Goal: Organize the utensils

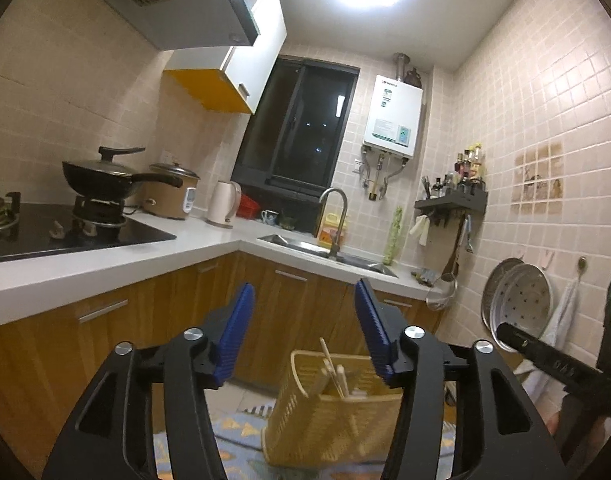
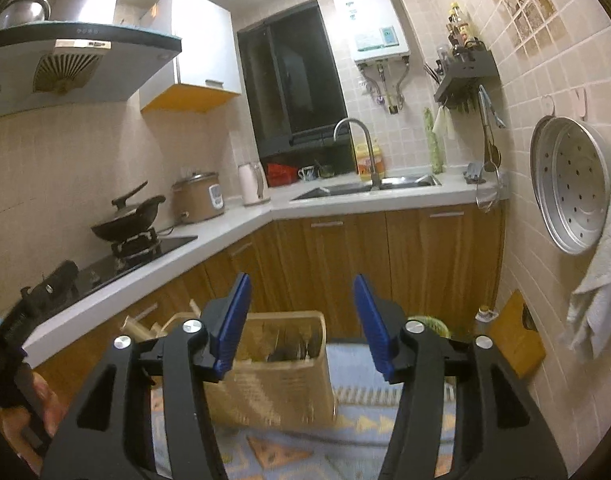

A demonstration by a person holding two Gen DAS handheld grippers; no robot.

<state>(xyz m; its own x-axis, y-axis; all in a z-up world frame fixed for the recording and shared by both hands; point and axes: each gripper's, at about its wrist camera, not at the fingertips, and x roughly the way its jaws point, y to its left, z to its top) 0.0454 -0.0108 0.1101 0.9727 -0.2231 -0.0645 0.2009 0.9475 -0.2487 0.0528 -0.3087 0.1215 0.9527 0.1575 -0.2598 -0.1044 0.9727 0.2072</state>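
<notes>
A yellow slotted utensil basket (image 1: 325,412) stands low in front of me on a patterned cloth, with pale chopsticks (image 1: 333,368) sticking up in it. In the right wrist view the same basket (image 2: 281,376) holds dark metal utensils (image 2: 293,350) and pale chopsticks (image 2: 141,330) at its left side. My left gripper (image 1: 303,300) is open and empty, above and behind the basket. My right gripper (image 2: 301,296) is open and empty, also above the basket. The right gripper's body shows at the right edge of the left wrist view (image 1: 553,356).
An L-shaped white counter (image 2: 241,216) runs along wooden cabinets, with a hob and wok (image 1: 101,180), rice cooker (image 1: 171,196), kettle (image 1: 223,204) and sink (image 2: 369,188). Steamer trays (image 2: 573,184), a towel and a rack of hanging utensils (image 1: 453,204) are on the right wall.
</notes>
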